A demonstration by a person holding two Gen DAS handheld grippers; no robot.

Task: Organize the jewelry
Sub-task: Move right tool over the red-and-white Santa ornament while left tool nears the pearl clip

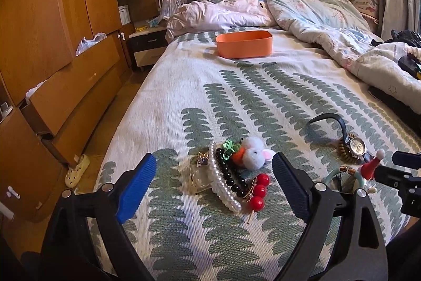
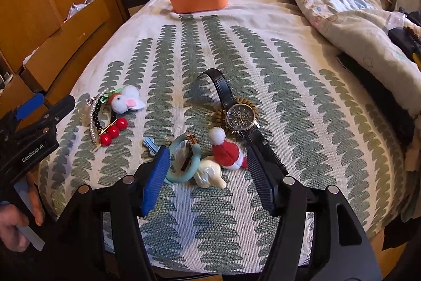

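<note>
Bedspread (image 2: 263,65) beneath both wide-open, empty hand-held grippers (image 1: 213,188) (image 2: 208,175)

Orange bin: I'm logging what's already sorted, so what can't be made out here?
- Orange plastic bin interior: both wrist views, hidden by its near wall.
- Black leather-strap watch lower strap: right wrist view, behind the right hand-held gripper finger.

Glossy red beads (image 1: 259,191), fluffy white plush mouse (image 1: 254,155), leather-look black watch strap (image 2: 222,86), matt orange plastic box (image 1: 244,44), woven bedspread (image 1: 184,86).
</note>
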